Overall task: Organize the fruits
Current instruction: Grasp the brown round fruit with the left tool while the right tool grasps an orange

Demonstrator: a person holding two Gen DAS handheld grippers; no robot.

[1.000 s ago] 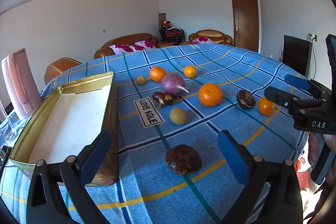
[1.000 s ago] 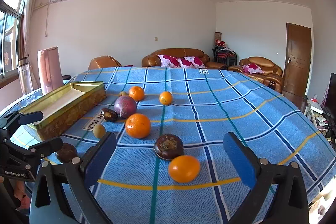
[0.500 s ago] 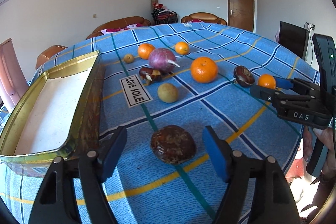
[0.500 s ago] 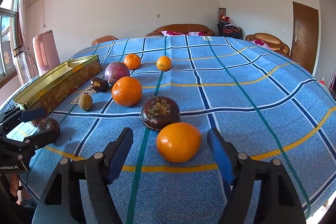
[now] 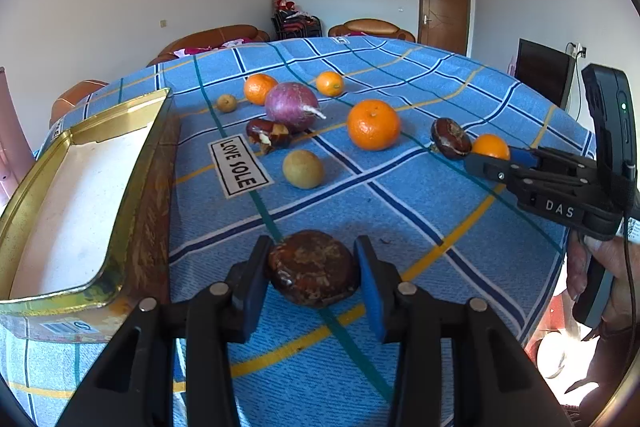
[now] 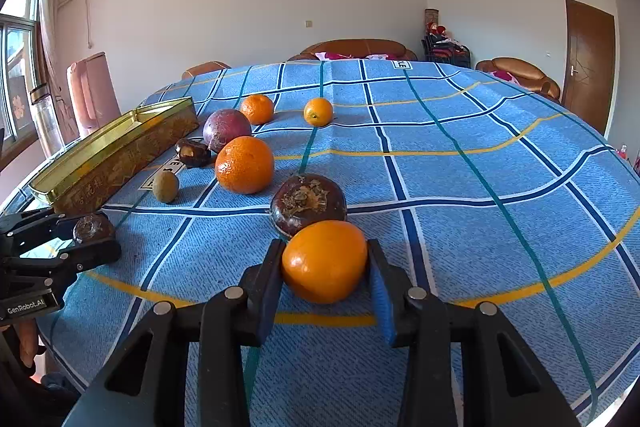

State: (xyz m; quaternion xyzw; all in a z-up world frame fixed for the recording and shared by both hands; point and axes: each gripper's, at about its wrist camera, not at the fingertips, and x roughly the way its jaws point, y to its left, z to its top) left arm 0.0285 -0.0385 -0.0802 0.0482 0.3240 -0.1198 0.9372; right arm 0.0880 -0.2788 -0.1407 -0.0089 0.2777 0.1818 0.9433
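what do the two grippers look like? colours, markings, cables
Both are black plastic linkages with silver pivot screws and flat blue finger pads. The right gripper carries white "DAS" lettering, a black upright module with a green LED and a thin black cable. The left gripper reads "GenRobot.AI". Bare hand, no sleeve visible.

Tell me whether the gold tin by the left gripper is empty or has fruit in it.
Empty, as far as shown: the gold tin is lidless with a bare pale floor. Its near end is cropped in the left wrist view.

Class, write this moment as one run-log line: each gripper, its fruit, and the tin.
left gripper: shut on brown fruit | right gripper: shut on orange | both fruits on tablecloth | gold tin: no fruit visible
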